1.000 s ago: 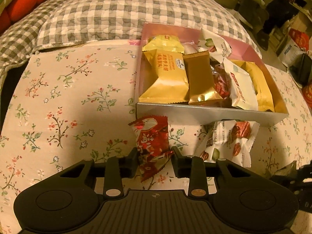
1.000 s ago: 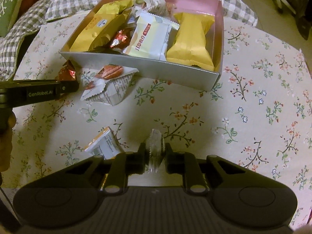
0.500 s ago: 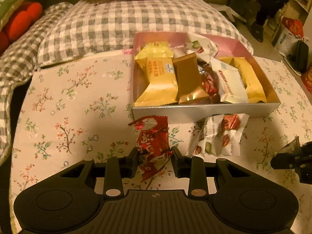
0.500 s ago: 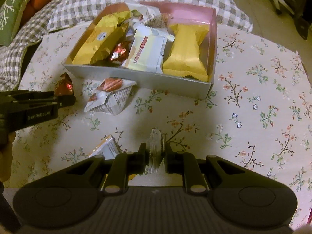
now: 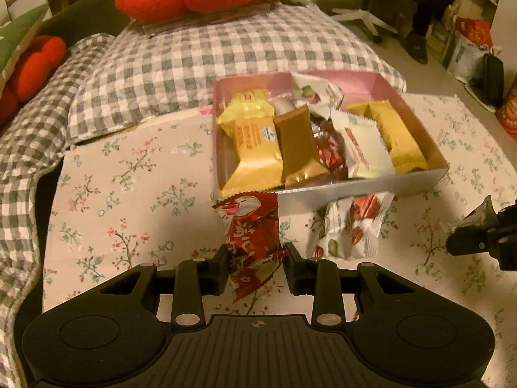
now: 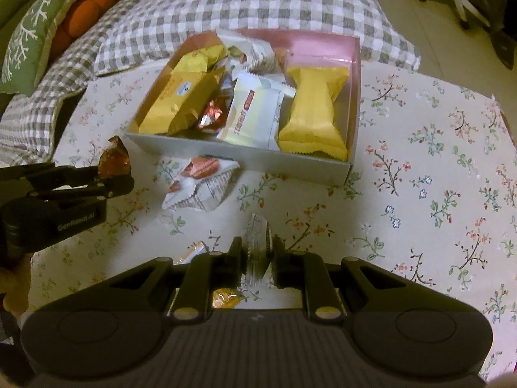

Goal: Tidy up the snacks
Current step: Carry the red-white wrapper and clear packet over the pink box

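Carried 2 snacks toward the box (image 5: 326,190), both pinched in tongs.

Held red packet (image 5: 250,229) in left tongs (image 5: 255,263), thin clear-wrapped snack (image 6: 257,242) in right tongs (image 6: 257,260), above floral counter (image 6: 436,194); next, likely lifted over the near wall, released inside.

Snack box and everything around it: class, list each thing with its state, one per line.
Snack box: open, full of packets.
Red packet: gripped, off the cloth.
Left gripper: shut on red packet.
Clear packet: gripped edge-on.
Right gripper: shut on clear packet.
White nut packet: lying loose on the cloth beside the box.
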`<state>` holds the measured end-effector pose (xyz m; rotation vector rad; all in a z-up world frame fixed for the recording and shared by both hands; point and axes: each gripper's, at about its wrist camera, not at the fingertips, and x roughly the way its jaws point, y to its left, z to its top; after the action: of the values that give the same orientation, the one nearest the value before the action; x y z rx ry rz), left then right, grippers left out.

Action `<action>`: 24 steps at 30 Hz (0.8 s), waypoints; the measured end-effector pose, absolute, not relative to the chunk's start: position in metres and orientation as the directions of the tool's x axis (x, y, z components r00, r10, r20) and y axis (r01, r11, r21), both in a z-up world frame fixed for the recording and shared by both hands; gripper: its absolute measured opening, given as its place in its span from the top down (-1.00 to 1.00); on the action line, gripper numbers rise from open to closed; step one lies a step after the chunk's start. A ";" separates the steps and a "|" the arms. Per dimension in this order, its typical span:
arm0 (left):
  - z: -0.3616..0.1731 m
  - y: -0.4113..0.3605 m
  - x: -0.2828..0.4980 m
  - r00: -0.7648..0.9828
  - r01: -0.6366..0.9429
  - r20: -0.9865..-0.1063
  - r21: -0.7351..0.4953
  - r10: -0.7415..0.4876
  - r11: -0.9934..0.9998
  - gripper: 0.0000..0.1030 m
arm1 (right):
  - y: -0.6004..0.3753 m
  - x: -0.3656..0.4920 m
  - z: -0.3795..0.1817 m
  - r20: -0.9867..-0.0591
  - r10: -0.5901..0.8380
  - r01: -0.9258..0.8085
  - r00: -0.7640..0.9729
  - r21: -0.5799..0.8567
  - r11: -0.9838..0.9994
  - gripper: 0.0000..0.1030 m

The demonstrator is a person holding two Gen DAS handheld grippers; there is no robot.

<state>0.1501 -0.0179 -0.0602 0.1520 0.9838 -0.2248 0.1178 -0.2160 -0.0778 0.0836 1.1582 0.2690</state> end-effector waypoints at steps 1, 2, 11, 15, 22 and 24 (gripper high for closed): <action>-0.057 -0.016 0.150 0.538 0.253 -0.834 0.020 -0.123 0.967 0.39 | -0.219 0.118 -0.076 -0.890 0.254 -0.160 0.377 0.207 0.965 0.70; -0.053 -0.013 0.151 0.543 0.247 -0.830 0.013 -0.127 0.969 0.39 | -0.222 0.119 -0.075 -0.888 0.256 -0.153 0.382 0.213 0.965 0.70; -0.035 0.000 0.162 0.585 0.230 -0.788 -0.064 -0.191 0.971 0.39 | -0.251 0.125 -0.061 -0.856 0.259 -0.080 0.447 0.251 0.965 0.70; -0.034 -0.009 0.169 0.594 0.261 -0.772 -0.079 -0.225 0.962 0.39 | -0.253 0.132 -0.061 -0.844 0.256 -0.067 0.471 0.255 0.965 0.70; -0.040 -0.035 0.195 0.601 0.319 -0.757 -0.069 -0.258 0.945 0.39 | -0.249 0.156 -0.065 -0.834 0.226 -0.054 0.503 0.231 0.971 0.70; -0.040 -0.041 0.202 0.604 0.337 -0.748 -0.073 -0.275 0.939 0.39 | -0.248 0.163 -0.066 -0.831 0.221 -0.060 0.511 0.222 0.973 0.70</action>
<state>0.2024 -0.0413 -0.0400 0.0784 0.8519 -0.3549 0.1632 -0.2480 -0.0661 0.1732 1.0217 0.1700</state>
